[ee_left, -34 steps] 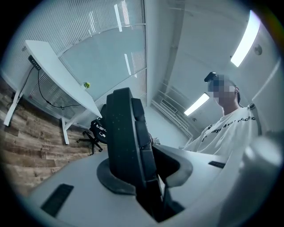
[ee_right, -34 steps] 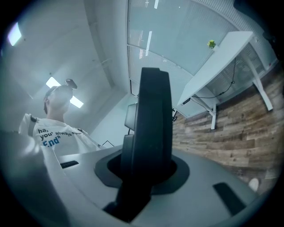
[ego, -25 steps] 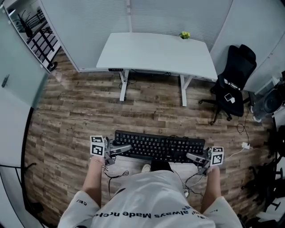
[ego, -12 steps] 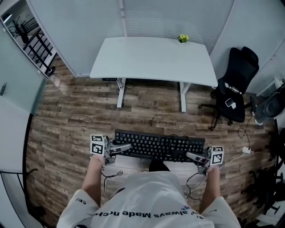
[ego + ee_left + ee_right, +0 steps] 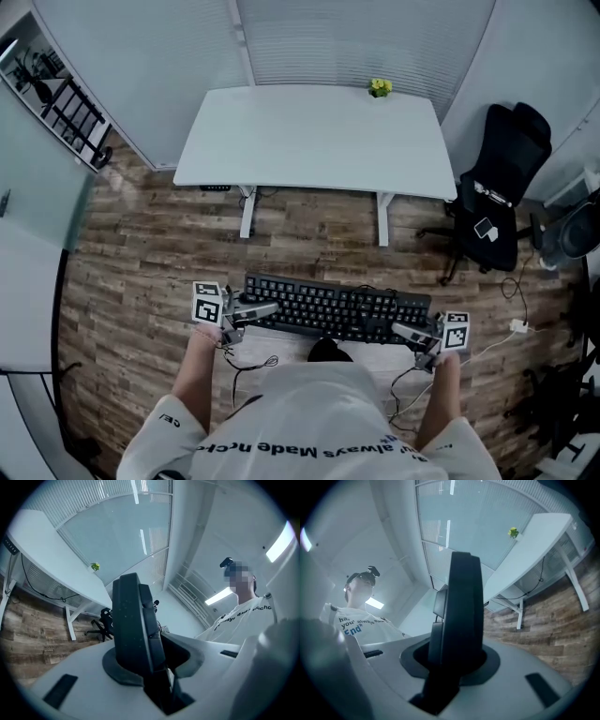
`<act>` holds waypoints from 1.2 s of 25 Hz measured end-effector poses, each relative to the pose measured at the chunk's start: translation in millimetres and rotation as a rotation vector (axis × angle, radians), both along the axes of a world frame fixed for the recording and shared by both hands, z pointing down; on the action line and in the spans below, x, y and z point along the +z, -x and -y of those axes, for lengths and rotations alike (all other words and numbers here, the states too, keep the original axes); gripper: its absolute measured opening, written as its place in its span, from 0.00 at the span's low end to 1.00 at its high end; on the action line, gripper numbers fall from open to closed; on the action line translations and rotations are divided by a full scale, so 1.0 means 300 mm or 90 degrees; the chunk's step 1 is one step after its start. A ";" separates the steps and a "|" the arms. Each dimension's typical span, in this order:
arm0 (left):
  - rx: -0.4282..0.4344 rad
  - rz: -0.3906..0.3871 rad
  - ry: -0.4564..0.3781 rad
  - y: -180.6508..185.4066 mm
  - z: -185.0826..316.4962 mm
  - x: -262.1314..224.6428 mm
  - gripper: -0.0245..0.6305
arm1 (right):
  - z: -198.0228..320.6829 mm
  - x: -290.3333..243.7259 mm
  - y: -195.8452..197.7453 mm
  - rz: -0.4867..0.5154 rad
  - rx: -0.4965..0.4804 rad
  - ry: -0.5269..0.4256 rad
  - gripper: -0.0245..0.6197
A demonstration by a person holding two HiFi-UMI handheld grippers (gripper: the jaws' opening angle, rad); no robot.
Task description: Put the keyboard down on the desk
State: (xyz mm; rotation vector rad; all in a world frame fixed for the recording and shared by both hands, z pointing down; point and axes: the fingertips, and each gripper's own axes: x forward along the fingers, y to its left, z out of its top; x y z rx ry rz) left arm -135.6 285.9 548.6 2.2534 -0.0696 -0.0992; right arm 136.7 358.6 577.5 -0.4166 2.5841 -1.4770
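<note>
Keyboard: black, full-size, carried in the air over wood-plank floor. Keys up, roughly level, long axis running across the head view. Well apart from white desk, with a strip of floor between the two.

Left gripper: clamped on the left end of the keyboard. Jaws parted only narrowly, by the thickness of the casing. Seen in left gripper view as a dark slab standing edge-on between the jaws, pressed from both sides. Marker cube just outboard of the grip.

Right gripper: same hold on the right end. Jaws narrowly apart and closed onto the casing. In right gripper view, dark keyboard end fills the gap between the jaws. Marker cube at the outer side.

Held close in front of the person's white shirt, one hand behind each gripper. Thin cable looping below the left hand.

Surroundings, head view: small yellow-green plant at the far edge of the desk, toward its right. Black office chair just beside the desk's right end. Desk and plant also visible past the keyboard in both gripper views.
</note>
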 end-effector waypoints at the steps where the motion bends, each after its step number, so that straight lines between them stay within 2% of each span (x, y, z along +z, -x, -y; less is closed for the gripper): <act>1: 0.000 0.002 0.001 -0.016 0.026 -0.001 0.24 | 0.026 0.001 -0.016 0.001 0.000 0.001 0.22; 13: -0.013 0.013 0.001 -0.186 0.321 -0.003 0.24 | 0.338 0.015 -0.187 0.017 -0.014 0.008 0.22; 30: -0.006 0.011 0.013 -0.247 0.584 0.028 0.24 | 0.590 0.046 -0.246 0.013 -0.003 0.017 0.22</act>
